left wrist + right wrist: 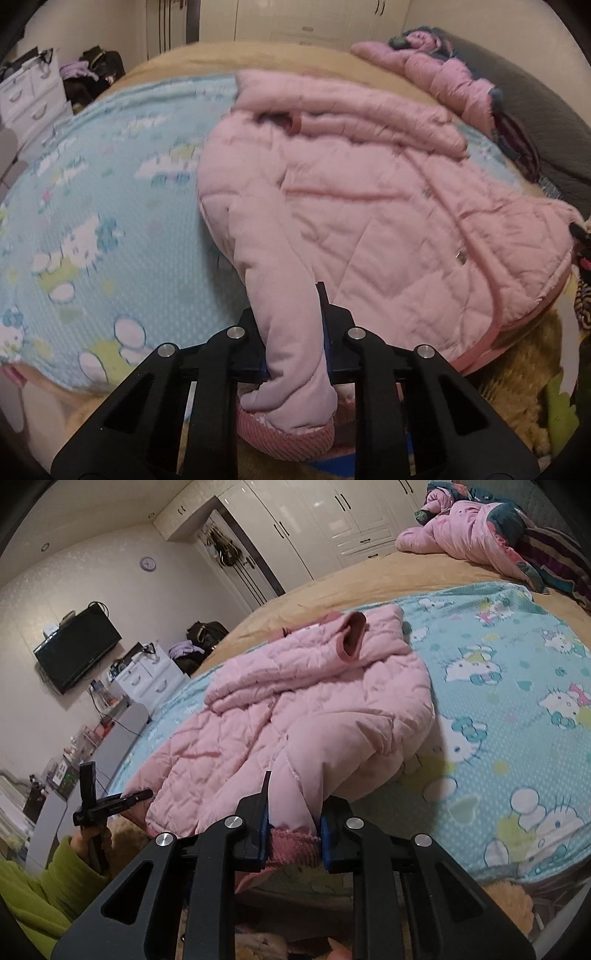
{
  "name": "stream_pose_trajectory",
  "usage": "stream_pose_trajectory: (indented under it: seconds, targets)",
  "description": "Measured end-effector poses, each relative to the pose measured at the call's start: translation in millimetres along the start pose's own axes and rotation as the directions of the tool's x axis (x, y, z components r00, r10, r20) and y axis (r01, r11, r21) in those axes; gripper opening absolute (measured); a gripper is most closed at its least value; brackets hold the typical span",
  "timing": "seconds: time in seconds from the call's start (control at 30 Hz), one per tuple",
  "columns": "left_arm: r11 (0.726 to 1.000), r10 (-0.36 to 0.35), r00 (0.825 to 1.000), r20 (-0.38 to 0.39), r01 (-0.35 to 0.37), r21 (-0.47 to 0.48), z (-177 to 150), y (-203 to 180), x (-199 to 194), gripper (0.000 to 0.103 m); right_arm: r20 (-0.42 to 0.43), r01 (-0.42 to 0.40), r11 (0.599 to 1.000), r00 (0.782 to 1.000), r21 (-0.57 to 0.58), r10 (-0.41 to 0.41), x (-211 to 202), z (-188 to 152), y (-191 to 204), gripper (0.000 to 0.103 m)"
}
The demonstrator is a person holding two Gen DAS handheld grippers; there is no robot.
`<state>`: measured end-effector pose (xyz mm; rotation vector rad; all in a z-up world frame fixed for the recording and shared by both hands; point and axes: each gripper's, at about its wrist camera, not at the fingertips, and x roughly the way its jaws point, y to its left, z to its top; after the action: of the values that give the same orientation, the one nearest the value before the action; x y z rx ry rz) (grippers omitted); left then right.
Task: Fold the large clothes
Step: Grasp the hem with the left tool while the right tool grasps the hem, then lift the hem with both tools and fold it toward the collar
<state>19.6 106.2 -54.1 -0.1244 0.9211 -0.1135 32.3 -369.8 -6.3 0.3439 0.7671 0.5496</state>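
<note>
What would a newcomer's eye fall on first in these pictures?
A pink quilted coat lies spread on the cartoon-cat blanket covering the bed. Each hand-held gripper, left and right, is shut on part of it. A second pink coat lies crumpled at the far end.

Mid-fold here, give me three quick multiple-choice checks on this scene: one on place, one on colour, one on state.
1. The pink jacket lies on:
A. the blue cartoon blanket
B. the floor
C. a chair

2. The ribbed cuff is:
A. green
B. darker pink
C. white

3. The left gripper is:
A. open and empty
B. resting on the blanket
C. shut on a sleeve

Answers: 1 A, blanket shows around the jacket; 2 B, the rib reads deeper rose; 3 C, the sleeve is pinched between the pads.
</note>
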Motion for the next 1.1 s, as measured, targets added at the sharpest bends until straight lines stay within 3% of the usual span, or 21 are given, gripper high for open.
stream_pose_trajectory:
  seconds: [0.27,0.6,0.83,1.1]
  targets:
    - [0.998,-0.061,0.991,0.122,0.061,0.001,37.6,-9.0,-23.0,0.010,0.046,-0.029,0.999,0.999,0.036,0.028,0.4,25.4,3.9,0.018]
    - [0.995,-0.100,0.972,0.212,0.100,0.012,86.3,-20.8,-32.8,0.010,0.090,-0.069,0.994,0.994,0.086,0.061,5.6,68.1,4.2,0.018]
    - [0.984,-0.140,0.964,0.227,0.160,-0.072,126.1,-7.2,-24.7,0.010,0.119,-0.096,0.987,0.990,0.128,0.081,13.4,106.0,0.7,0.017]
    - [0.982,-0.125,0.962,0.242,0.155,-0.109,169.9,1.6,-24.9,0.010,0.159,-0.102,0.981,0.984,0.166,0.075,17.4,151.1,-8.9,0.017]
